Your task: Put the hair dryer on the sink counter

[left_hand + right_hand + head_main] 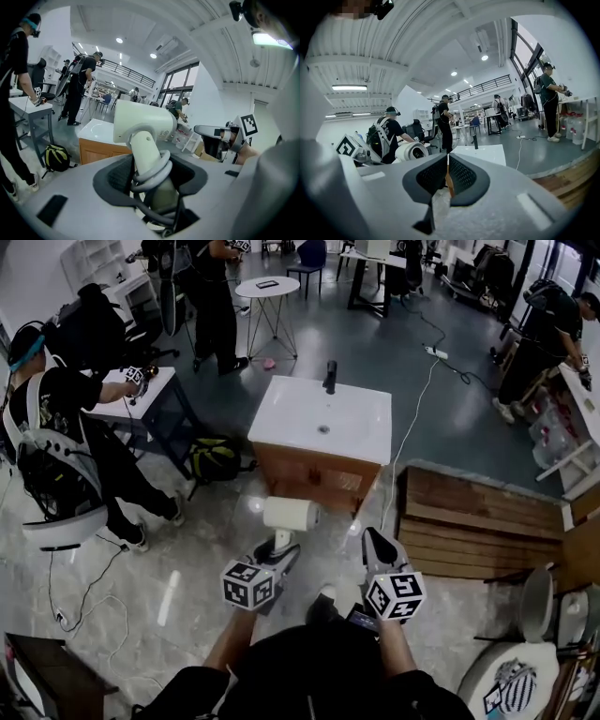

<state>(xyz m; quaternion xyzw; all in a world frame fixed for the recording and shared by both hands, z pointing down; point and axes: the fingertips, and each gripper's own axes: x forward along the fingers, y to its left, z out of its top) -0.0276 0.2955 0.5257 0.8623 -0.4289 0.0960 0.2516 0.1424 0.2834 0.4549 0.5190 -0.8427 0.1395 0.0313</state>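
The white hair dryer [291,513] hangs in the air just in front of the sink cabinet, barrel level. My left gripper [278,551] is shut on its handle from below. In the left gripper view the handle [149,158], with its grey cord coiled round it, stands between the jaws and the barrel [143,123] sits above. The sink counter [281,407] is a white top with a basin and a black faucet [330,377] on a wooden cabinet. My right gripper [379,547] is shut and holds nothing, to the right of the dryer. In the right gripper view the gripper [447,174], the dryer [412,151] and the counter [487,153] show.
A black and yellow backpack [214,458] lies left of the cabinet. A wooden platform [469,521] lies to the right, and a white cable [412,418] runs across the floor. A seated person [66,427] works at a small table on the left. Others stand farther back.
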